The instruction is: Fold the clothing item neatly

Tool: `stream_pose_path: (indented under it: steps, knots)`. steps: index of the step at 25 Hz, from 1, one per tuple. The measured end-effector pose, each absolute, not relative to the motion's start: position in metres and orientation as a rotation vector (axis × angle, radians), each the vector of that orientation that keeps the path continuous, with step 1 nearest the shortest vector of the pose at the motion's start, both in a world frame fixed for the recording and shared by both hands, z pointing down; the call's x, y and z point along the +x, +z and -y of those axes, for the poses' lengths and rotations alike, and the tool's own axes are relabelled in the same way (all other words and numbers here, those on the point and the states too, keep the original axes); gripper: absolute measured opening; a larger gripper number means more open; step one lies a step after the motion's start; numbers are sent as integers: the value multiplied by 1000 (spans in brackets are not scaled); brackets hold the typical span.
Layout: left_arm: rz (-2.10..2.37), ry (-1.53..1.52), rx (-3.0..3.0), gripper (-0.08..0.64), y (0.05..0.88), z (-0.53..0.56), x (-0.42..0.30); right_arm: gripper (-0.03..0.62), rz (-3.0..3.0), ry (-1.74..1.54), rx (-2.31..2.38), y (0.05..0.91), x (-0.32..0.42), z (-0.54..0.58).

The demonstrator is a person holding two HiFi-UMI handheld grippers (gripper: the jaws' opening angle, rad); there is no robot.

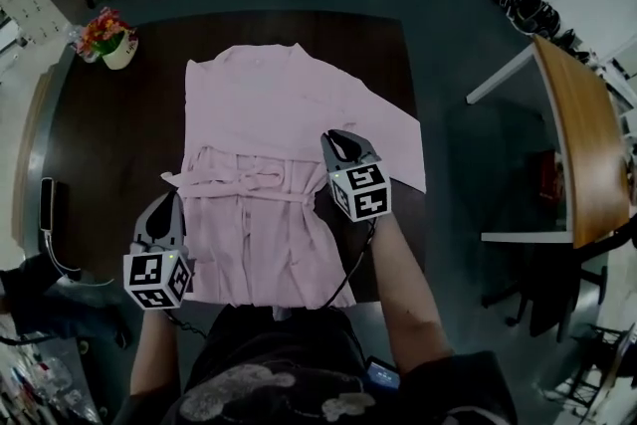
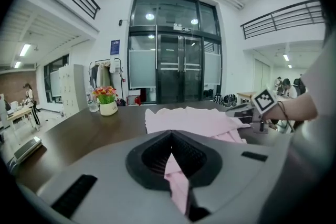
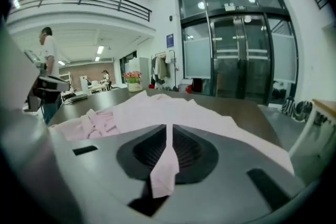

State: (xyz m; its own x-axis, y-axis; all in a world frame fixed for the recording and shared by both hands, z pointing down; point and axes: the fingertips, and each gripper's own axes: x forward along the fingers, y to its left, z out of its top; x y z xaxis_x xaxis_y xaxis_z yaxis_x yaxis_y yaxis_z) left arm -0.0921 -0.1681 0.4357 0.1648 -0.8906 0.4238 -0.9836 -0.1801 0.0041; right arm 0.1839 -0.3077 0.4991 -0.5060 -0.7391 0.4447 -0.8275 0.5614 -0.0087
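When the scene is looked at from the head view, a pink garment (image 1: 269,114) is seen spread on the dark tabletop (image 1: 109,134), with a belt tied across its middle. The left gripper (image 1: 164,209) is held at the garment's near left corner. The right gripper (image 1: 343,142) is held at its right edge, beside the belt. A flower pot (image 1: 117,50) is set at the far left of the tabletop, well apart from the cloth. Only black and white square patterns are printed on the two cubes.

In the left gripper view, the fingers (image 2: 152,157) are clenched, and a fold of the pink cloth is pinched between them. A blue sign (image 2: 115,47) is hung beside the glass doors (image 2: 176,55), but its print is too small to be read.

In the right gripper view, the fingers (image 3: 191,152) are clenched too. A thin strip of the same pink cloth is gripped between them, and its end hangs out on the near side.
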Motion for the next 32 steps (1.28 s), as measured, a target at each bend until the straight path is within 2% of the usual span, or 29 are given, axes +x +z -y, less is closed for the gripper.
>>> stream_pose_path:
  steps: [3,9,15,21,25,28,32]
  knots:
    - [1765,495,2188,9,440,154,-89,26,2168,345,1375,534,196,327]
    - [1691,501,2235,9,447,146,-108,26,1742,461,1884,527,314,308]
    - [1543,407,2344,9,431,140,-109,26,1546,396,2386,445,438,172]
    - [1391,274,2558,9,391,161,-58,26,1364,147,2654,378,534,18]
    - [1357,191,2595,9,375,164,-17,7,1417,151,2803,347,576,-39]
    - [1341,221,2627,9,376,158,17,-2,1529,290,2856,363,597,-44]
    - [1404,273,2559,9,387,154,48,-2,1574,481,2697,438,609,-7]
